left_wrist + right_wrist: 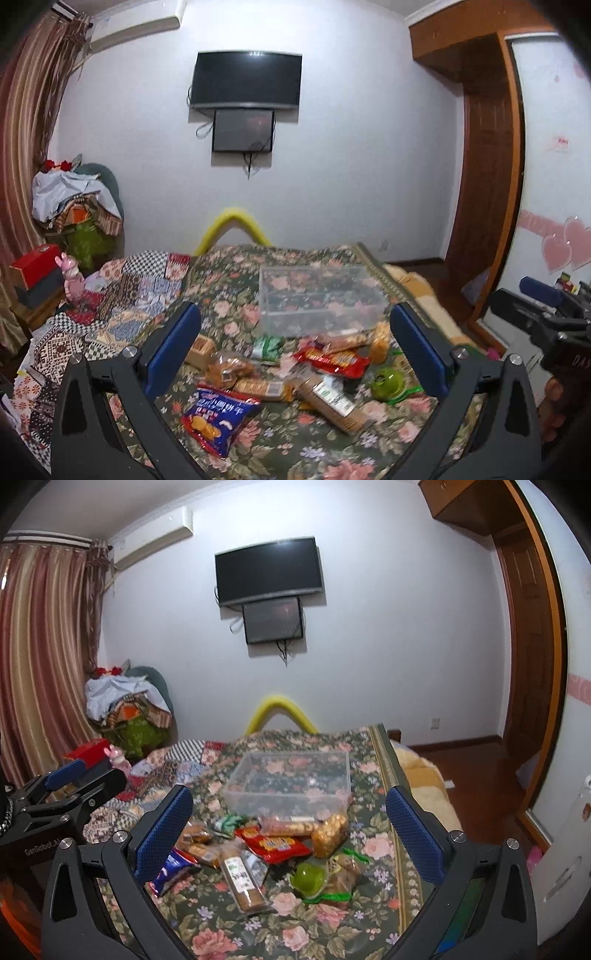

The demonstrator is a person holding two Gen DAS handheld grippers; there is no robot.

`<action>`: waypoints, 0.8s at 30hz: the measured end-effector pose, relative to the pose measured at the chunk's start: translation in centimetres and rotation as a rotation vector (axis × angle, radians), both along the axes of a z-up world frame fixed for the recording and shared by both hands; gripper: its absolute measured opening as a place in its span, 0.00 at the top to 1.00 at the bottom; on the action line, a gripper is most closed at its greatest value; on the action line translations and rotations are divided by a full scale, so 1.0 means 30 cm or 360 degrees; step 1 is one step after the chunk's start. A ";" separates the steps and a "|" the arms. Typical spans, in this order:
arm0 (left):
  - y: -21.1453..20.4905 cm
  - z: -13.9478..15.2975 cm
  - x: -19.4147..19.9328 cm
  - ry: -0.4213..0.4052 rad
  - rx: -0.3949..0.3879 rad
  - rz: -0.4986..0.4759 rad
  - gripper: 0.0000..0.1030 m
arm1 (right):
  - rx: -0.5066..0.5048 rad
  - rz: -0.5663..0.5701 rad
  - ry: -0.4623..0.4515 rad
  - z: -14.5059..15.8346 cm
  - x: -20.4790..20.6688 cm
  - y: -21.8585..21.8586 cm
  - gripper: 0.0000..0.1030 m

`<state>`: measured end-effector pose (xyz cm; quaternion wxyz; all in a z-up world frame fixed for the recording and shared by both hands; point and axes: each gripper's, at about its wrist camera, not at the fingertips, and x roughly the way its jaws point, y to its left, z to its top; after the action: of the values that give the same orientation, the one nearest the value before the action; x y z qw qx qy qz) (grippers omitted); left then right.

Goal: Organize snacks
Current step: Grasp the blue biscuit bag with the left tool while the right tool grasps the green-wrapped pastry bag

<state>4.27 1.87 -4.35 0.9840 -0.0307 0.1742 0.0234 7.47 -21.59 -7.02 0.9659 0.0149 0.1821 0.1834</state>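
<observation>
Snacks heaped on the floral bed cover, ahead of and below both tongs; clear bin empty, just beyond the heap. Left tongs and right tongs spread wide, holding nothing. Cracker sleeve lies lengthwise away from the right tongs, judged the nearer. Blue bag sits under the left tongs. Pile overlaps; lower packets hidden, labels blurred.

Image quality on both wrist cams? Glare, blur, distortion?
Left wrist: strong fisheye bending, dark corners, light spot on the TV, snacks slightly soft. Right wrist: same bending, clear box and snacks readable, far wall soft.
</observation>
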 end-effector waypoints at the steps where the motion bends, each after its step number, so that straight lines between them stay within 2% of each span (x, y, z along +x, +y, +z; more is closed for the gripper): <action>1: 0.012 -0.016 0.012 0.0022 0.0007 0.0001 0.00 | -0.0008 -0.0001 0.0025 -0.013 0.014 -0.002 0.00; 7: 0.090 -0.133 0.094 0.0203 0.0012 0.0020 0.00 | -0.0075 -0.0040 0.0188 -0.104 0.092 -0.018 0.00; 11: 0.165 -0.220 0.137 0.0326 -0.0019 0.0089 0.00 | -0.0122 -0.0053 0.0323 -0.177 0.155 -0.030 0.00; 16: 0.245 -0.325 0.198 0.0501 -0.0037 0.0122 0.09 | -0.0163 -0.0036 0.0502 -0.261 0.219 -0.033 0.00; 24: 0.312 -0.510 0.275 0.0780 -0.0077 0.0063 0.09 | -0.0261 0.0011 0.0625 -0.365 0.282 0.001 0.00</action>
<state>12.51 11.22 -19.63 0.9107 -0.0511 0.4074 0.0453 15.93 -21.57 -17.96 0.9093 -0.0290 0.3810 0.1650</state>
